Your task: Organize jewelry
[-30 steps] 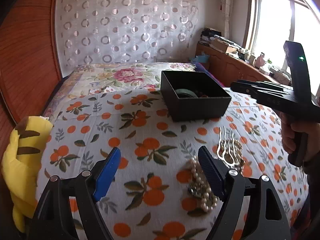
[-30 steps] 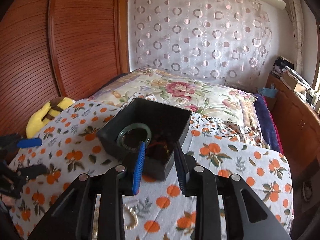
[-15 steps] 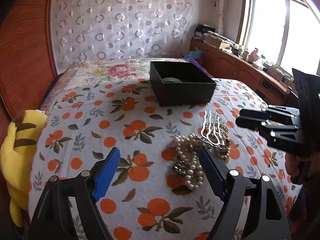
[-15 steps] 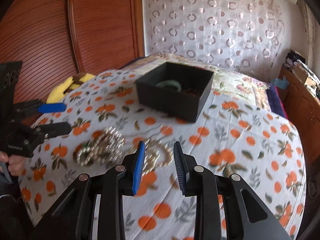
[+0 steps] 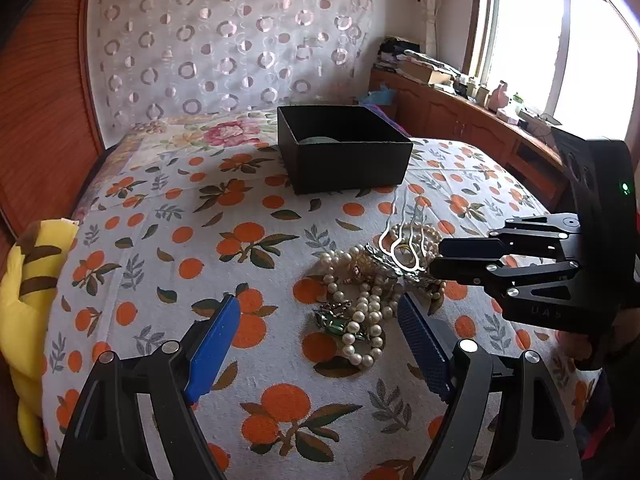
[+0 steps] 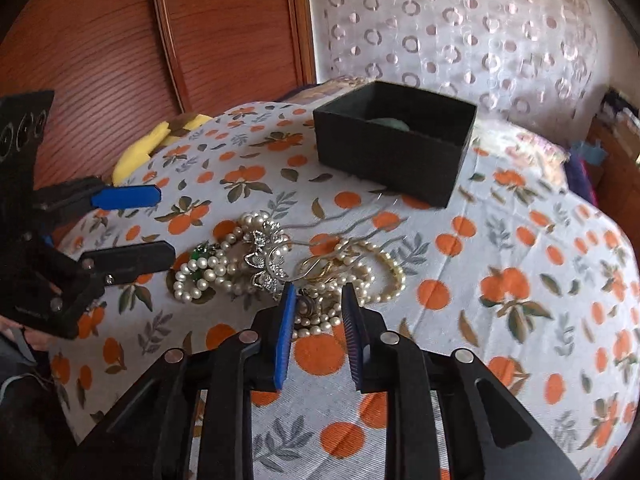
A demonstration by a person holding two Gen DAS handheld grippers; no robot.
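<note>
Lying at the centre of the right wrist frame is one jewelry pile on the bedspread. One black box sits above it. Two grippers: right gripper closing, nothing pinched; left gripper wide open, empty.

Faint raised letters, seemingly "UAS", stand on the black body of the right gripper at the right of the left wrist view; no other text is readable.
</note>
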